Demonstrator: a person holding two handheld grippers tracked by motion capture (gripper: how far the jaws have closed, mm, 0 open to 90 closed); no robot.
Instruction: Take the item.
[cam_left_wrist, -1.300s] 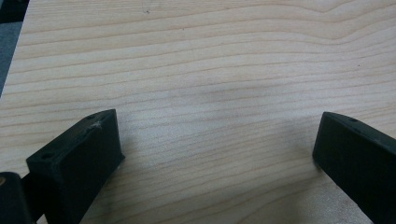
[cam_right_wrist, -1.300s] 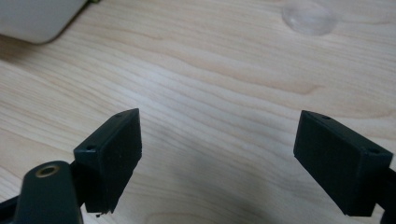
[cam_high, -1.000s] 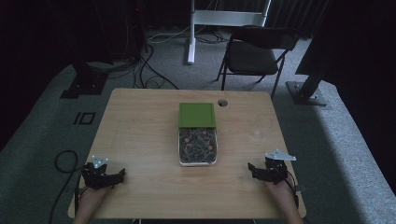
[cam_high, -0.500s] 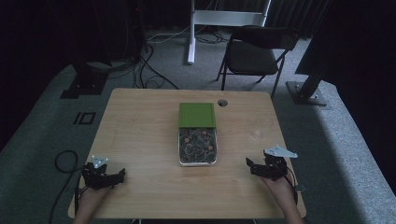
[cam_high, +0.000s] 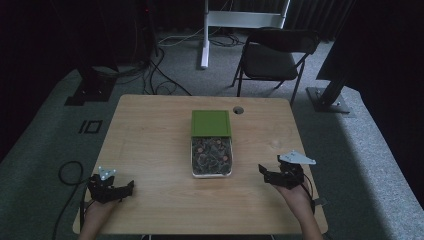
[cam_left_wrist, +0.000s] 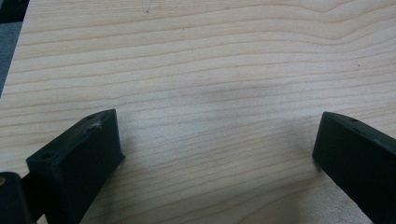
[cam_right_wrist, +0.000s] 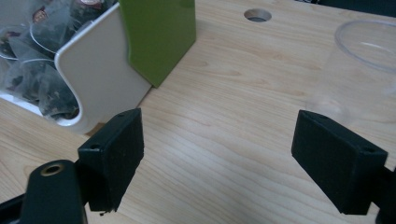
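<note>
The tea bag box (cam_high: 212, 156) sits mid-tabletop, long axis running away from the person, just left of the closer right tool (cam_high: 276, 176); both tools gape empty.

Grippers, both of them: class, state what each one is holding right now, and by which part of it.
Nothing is held. The left gripper stands open over bare table, and the right gripper stands open short of the tea bag box.

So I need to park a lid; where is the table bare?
Bare wood lies left of the white box, up to the left gripper. The right side is tighter: a clear cup stands beyond the right gripper. The green lid crowds the middle.
</note>
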